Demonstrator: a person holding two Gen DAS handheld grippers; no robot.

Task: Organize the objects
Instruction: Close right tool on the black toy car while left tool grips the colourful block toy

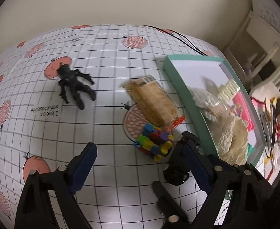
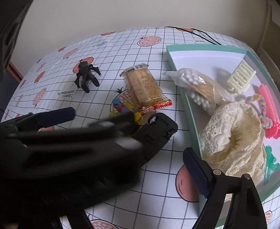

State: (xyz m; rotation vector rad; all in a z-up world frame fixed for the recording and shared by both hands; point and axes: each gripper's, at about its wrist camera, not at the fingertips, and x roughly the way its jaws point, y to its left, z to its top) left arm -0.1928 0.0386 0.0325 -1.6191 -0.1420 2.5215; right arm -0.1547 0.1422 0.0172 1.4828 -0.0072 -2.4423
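Observation:
My left gripper (image 1: 138, 148) is open just above the checked tablecloth (image 1: 101, 133). A black wheeled toy (image 1: 177, 171) lies against the inner side of its right finger; the other finger stands well clear of it. Just ahead are a cluster of coloured blocks (image 1: 155, 141) and a wrapped snack packet (image 1: 153, 103). Farther left sits a black spider-like figure (image 1: 74, 85). In the right wrist view, my right gripper (image 2: 140, 164) looks open; the left gripper's blurred body hides its left finger. The black toy (image 2: 159, 131) lies ahead of it, near the blocks (image 2: 124, 106) and packet (image 2: 145, 89).
A teal-rimmed box (image 2: 191, 110) at the right holds a bag of cotton swabs (image 2: 197, 87), a lace cloth (image 2: 235, 133), a cream comb-like piece (image 2: 241, 76), a pink clip (image 2: 269, 110) and a green toy (image 2: 271, 162). A black cable (image 1: 181, 38) runs along the far edge. Clutter lies beyond the box.

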